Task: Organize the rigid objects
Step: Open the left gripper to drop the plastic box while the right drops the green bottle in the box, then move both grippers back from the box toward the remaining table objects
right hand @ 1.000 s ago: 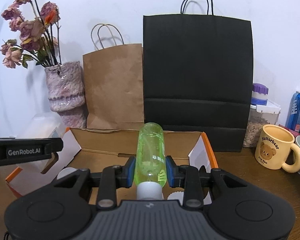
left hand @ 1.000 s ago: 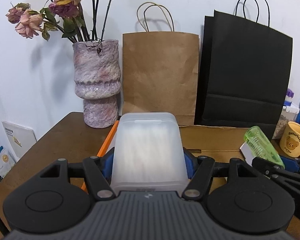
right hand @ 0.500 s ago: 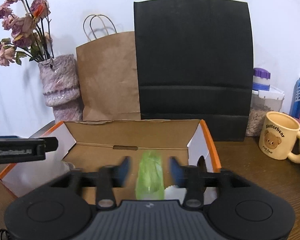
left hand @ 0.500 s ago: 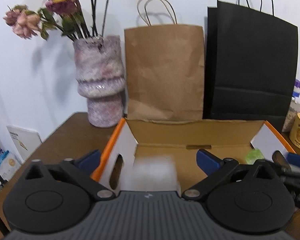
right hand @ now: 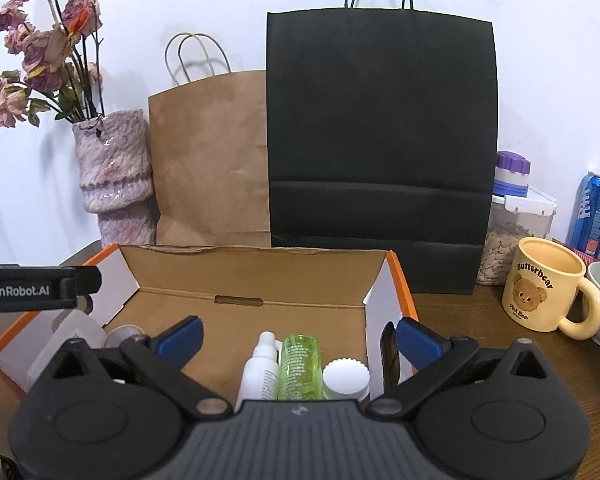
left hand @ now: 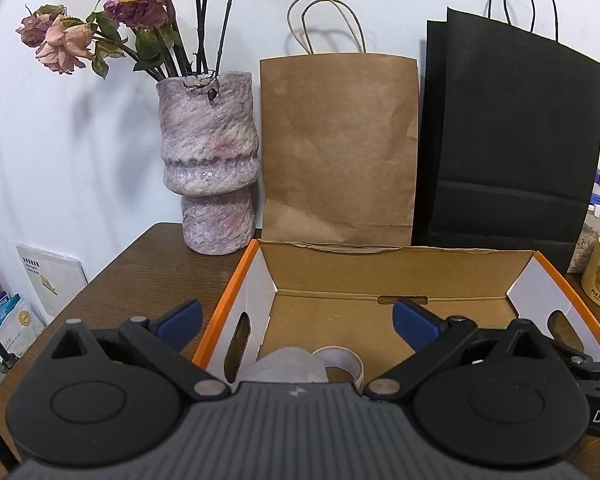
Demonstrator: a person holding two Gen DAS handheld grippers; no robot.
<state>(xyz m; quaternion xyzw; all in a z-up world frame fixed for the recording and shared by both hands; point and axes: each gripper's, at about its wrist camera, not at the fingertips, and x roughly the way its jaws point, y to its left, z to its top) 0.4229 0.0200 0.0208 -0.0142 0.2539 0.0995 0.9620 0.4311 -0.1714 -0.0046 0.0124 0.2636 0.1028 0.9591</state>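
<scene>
The release step was judged to be in hand: the left gripper (left hand: 296,316) was spread wide with nothing between its fingers, a frosted tub (left hand: 284,366) left in the box (left hand: 236,280) at 6 o'clock. The right gripper (right hand: 298,330) was opening, its fingers clear of the green bottle (right hand: 300,364) lying below. Withdrawal toward another loose item was judged next; only the right view showed the bottle, spray (right hand: 260,368) and cap (right hand: 346,376), only the left the tape roll (left hand: 340,358).
</scene>
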